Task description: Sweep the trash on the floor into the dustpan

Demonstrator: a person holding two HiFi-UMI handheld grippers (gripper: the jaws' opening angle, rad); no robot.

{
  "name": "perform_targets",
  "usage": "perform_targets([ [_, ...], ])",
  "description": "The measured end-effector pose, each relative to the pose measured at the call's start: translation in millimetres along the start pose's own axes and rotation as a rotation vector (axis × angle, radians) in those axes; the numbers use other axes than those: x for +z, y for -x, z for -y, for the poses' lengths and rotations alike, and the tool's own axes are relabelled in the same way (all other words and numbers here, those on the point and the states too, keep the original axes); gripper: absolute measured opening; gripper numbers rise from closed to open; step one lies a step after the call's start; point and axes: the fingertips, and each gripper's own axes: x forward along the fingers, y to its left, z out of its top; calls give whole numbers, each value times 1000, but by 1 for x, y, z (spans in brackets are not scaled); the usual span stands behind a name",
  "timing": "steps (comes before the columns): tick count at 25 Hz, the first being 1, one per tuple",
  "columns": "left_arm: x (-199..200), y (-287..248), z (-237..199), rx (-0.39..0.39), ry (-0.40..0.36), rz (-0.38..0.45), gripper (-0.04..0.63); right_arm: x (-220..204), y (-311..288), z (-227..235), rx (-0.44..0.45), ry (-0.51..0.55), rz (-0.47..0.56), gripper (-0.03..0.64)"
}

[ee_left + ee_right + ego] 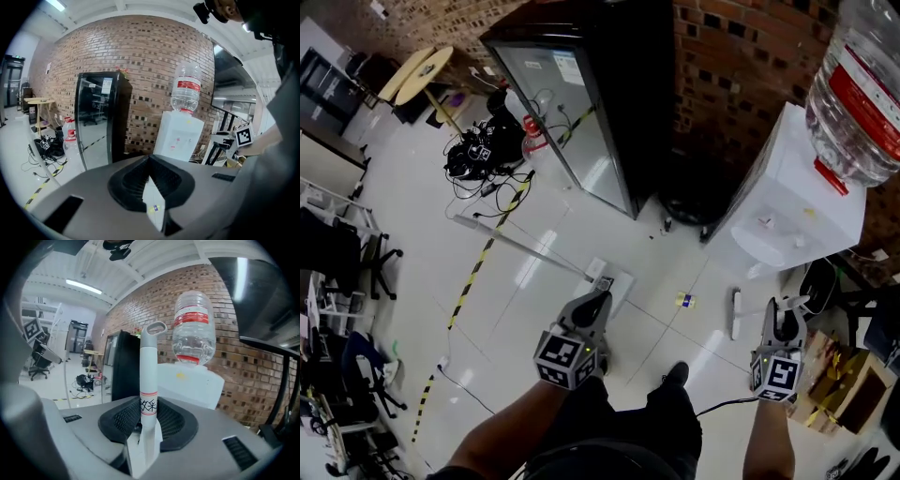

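A glossy white tiled floor [422, 197], a rough matt red-brown brick wall [741, 56], a clear smooth plastic water bottle [862, 84] and a smooth white plastic handle [149, 376] are shown.

On the white handle [149, 371] clamped in my right tool [146, 427] sits a label [148, 405]: two red bands around black handwritten characters, which I cannot read for sure. Behind the handle, the print on the water bottle [193, 329] and its red band is too blurred to read.

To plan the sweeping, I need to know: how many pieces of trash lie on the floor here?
1. A small yellow-and-blue scrap lies on the white floor, just ahead of the black shoe. Smaller bits may be hidden.
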Motion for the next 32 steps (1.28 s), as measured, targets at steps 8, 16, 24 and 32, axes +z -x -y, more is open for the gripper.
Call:
perform_targets([
  [8,-8,41,-66,29,59,3,11,21,-36,-127,183,30,-26,123],
  [16,-9,83,-131,35,55,14,11,55,-60,-230,303,25,-27,124],
  [24,-3,113,-178,8,45,38,11,77,-66,-322,416,7,-24,126],
  [32,-4,133,-216,7,59,52,11,90,-72,-370,431,-43,-37,130],
])
